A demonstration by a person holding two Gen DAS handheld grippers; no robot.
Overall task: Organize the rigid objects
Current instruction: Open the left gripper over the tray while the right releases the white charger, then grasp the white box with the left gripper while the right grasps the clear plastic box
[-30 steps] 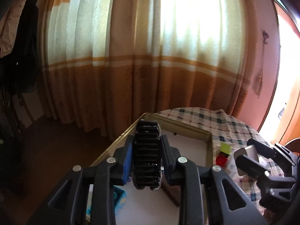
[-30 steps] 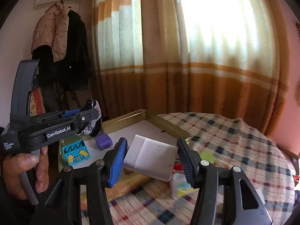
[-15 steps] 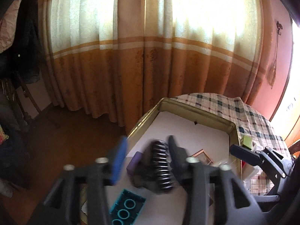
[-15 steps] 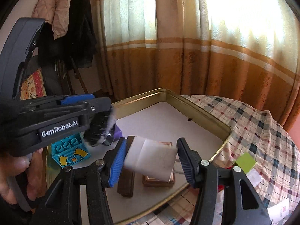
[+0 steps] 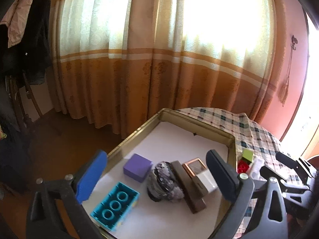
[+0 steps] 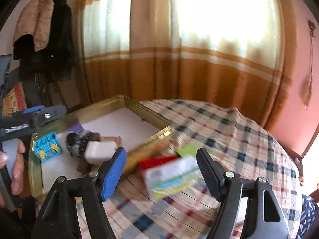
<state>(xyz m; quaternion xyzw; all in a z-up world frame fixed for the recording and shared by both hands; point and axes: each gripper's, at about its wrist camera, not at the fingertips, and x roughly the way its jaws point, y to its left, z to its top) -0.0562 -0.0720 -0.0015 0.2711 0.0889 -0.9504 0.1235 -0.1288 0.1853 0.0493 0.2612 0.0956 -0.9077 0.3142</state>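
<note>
The far half of the gold-rimmed tray (image 5: 196,120) is left bare, so free passage is offered there. The near half is crowded: a purple block (image 5: 137,167), a teal brick (image 5: 115,205), a dark ridged roll (image 5: 164,181), a brown bar (image 5: 187,185), a small frame (image 5: 195,166) and a white box (image 5: 206,181) are packed together. Beside the tray's right rim, the checked counter (image 6: 229,127) is blocked by a red brick (image 6: 157,161), a green block (image 6: 188,149) and a blurred packet (image 6: 171,176); beyond them it is open.

Sunlight is glowing through cream and orange curtains (image 5: 159,59) that are hanging down to a brown floor (image 5: 59,139). Coats (image 6: 45,35) are hanging at the left, and a pink wall (image 6: 299,79) is standing behind a table wearing a checked cloth (image 6: 229,131).
</note>
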